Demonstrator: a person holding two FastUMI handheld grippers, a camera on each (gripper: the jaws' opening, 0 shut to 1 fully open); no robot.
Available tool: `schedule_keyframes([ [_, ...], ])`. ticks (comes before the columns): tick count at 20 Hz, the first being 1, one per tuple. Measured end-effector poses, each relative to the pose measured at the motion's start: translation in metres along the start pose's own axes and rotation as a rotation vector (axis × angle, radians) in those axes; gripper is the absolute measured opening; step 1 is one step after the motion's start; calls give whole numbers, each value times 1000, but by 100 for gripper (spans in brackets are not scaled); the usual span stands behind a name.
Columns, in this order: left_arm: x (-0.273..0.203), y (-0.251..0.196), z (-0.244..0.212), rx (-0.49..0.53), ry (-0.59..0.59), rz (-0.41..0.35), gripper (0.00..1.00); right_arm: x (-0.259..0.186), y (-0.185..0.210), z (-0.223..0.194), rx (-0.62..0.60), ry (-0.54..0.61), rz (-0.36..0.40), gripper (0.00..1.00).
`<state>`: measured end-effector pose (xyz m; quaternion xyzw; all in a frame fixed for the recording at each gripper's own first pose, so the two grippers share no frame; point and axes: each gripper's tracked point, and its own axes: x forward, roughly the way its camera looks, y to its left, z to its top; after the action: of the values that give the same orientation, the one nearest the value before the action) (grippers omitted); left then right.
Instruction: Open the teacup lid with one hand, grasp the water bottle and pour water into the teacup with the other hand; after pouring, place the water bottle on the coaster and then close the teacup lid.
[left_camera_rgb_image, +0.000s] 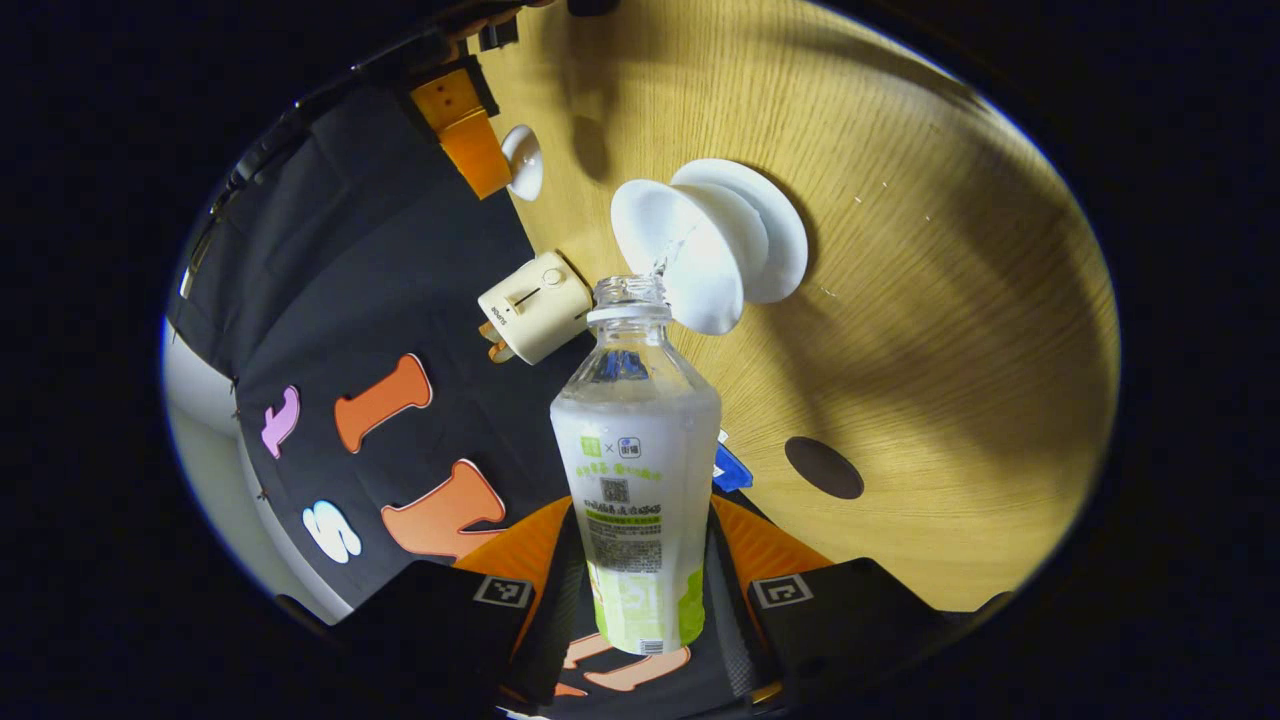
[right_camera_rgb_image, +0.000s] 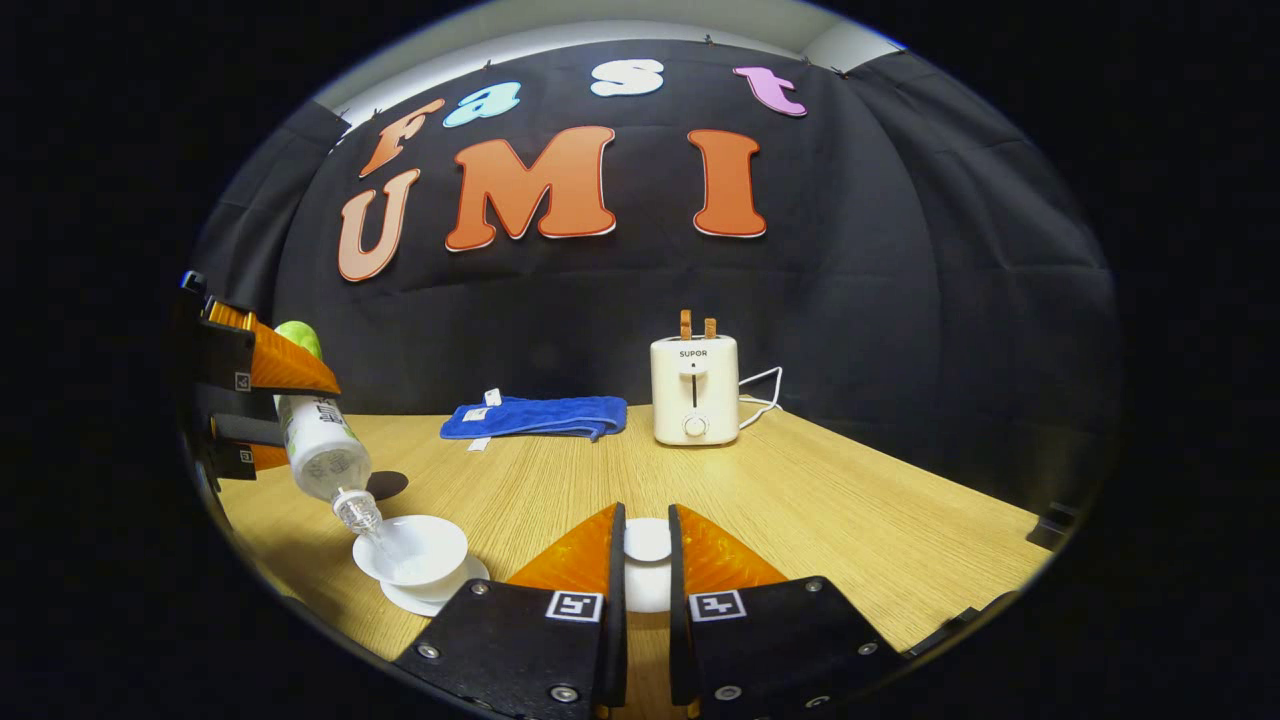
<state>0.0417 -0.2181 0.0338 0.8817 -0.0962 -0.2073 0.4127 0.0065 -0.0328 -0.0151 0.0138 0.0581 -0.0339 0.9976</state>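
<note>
Pouring: left gripper (left_camera_rgb_image: 640, 590) clamped on water bottle (left_camera_rgb_image: 637, 480), right gripper (right_camera_rgb_image: 645, 570) pinching lid (right_camera_rgb_image: 647, 540); best keep neck low over teacup (right_camera_rgb_image: 412, 548), tilt gently.

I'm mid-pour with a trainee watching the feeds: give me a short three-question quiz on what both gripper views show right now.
1. True or false: the water bottle is tilted with its open mouth over the teacup.
2. What does the right gripper hold between its fingers?
A. the blue towel
B. the teacup lid
C. the coaster
3. Fill in: the dark round coaster lies on the ____ with nothing on it.

Key:
1. True; water runs from the mouth into the cup, with the left gripper clamped on the bottle.
2. B, the teacup lid.
3. table.
</note>
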Motion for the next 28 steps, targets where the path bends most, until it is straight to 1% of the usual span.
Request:
schedule_keyframes([
  [7, -3, 10, 3, 84, -2, 10, 65, -1, -1, -1, 8, 1, 4, 17],
  [12, -4, 11, 2, 116, -1, 17, 64, -1, 1, 0, 3, -3, 5, 17],
  [14, -3, 11, 3, 116, -5, 18, 65, -1, 0, 0, 3, -4, 5, 17],
  [17, -2, 10, 3, 97, -14, 10, 64, 0, 1, 0, 3, -4, 5, 17],
  [20, 1, 7, 1, 51, -2, -8, 63, -1, 1, 0, 1, -4, 5, 17],
  [21, 2, 5, 1, 22, 0, -15, 63, -1, 1, 0, 0, -4, 4, 17],
  [22, 2, 1, -1, -19, 5, -24, 67, -1, 1, 0, 0, -3, 4, 17],
  [23, 2, -3, -1, -64, 5, -31, 67, 0, 1, -1, 0, -3, 4, 17],
  [24, 3, -6, -2, -121, 4, -42, 63, 0, 1, 0, 0, -3, 3, 17],
  [26, 3, -16, 2, -252, -18, -74, 62, -1, 1, 0, 0, -1, 2, 17],
  [28, 0, -21, 11, -375, -51, -82, 62, 0, 1, -1, -1, 3, 2, 17],
])
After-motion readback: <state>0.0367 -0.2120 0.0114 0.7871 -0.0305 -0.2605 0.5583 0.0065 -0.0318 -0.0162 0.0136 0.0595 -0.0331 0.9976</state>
